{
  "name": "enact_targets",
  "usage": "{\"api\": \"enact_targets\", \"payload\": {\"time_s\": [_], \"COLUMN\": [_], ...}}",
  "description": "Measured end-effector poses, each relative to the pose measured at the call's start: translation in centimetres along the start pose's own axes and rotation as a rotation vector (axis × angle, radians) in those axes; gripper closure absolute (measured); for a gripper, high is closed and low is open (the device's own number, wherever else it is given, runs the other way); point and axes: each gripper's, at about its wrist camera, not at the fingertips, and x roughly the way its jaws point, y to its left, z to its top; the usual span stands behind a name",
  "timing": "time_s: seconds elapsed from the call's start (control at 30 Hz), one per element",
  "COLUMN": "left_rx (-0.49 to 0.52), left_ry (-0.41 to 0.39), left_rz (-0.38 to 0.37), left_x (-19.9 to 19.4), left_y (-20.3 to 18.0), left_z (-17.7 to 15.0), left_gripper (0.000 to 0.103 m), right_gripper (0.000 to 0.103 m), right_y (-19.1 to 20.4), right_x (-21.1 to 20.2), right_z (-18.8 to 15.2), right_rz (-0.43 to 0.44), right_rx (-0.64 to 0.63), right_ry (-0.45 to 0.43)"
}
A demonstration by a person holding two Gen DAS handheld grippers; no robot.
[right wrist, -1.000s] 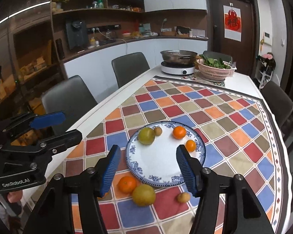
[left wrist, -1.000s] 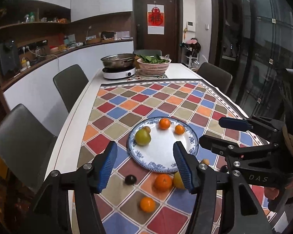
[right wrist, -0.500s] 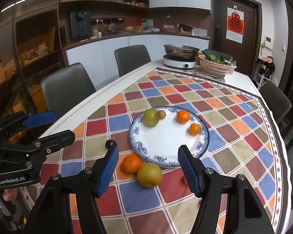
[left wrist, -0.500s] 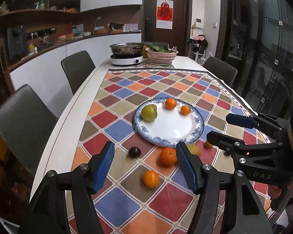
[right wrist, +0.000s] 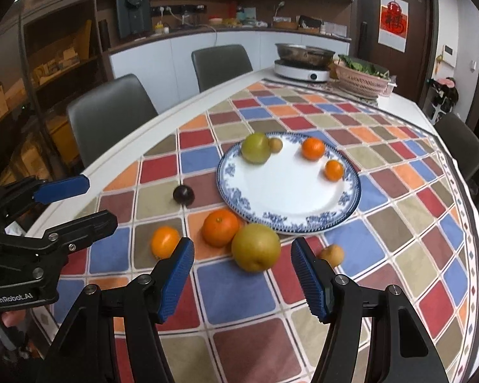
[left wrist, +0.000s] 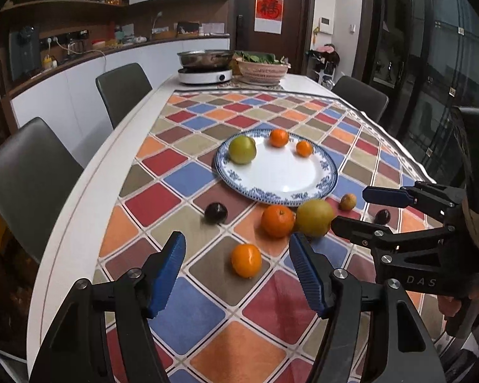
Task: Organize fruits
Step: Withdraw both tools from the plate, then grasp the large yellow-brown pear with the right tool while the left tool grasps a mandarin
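both grippers [left wrist: 236,269] [right wrist: 242,271] lower — nearer loose fruit [right wrist: 256,246]

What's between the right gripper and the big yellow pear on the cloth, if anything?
Nothing visible. The right gripper is open and the pear lies just ahead, centred between its fingers, with only bare tablecloth between. Watch the neighbours, though: the large orange touches the pear's left side, and the plate rim sits right behind it.

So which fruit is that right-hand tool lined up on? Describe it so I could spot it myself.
Find the blue-patterned plate on the checked tablecloth. Just off its near rim, a big yellow-brown pear touches a large orange. It is the biggest fruit off the plate, dull and round, straight ahead of the open right tool.
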Motion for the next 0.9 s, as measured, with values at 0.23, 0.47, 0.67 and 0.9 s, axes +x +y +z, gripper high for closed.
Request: {"api": "enact_targets", "payload": {"time_s": [0.23,0.47,0.67,0.9], "left_rx": [0.004,0.013,0.018,0.014], "left_ry": [0.042,0.092,0.132,0.153], "left_rz": [-0.014,-0.029,-0.039,-0.055], "left_x": [2.0,4.2,6.1,7.4], "left_y": [0.1,0.1,0.0,0.1], "left_z": [-1.2,-2.0,-2.4,-2.1], "left_gripper": [0.036,0.037,0.037,0.043], "right_gripper": [0.039,0.039,0.039,0.040], "right_y": [-0.3,-0.8,-1.3,-1.4], "right_x": [2.0,3.7,5.2,6.3], "right_z": [-0.9,-1.2,-1.4,-1.0], "right_rz": [-0.026,-0.032,-0.031,-0.029], "right_rx": [-0.014,-0.022,-0.013,-0.030], "right_ry": [0.047,0.082,0.111,0.121]}}
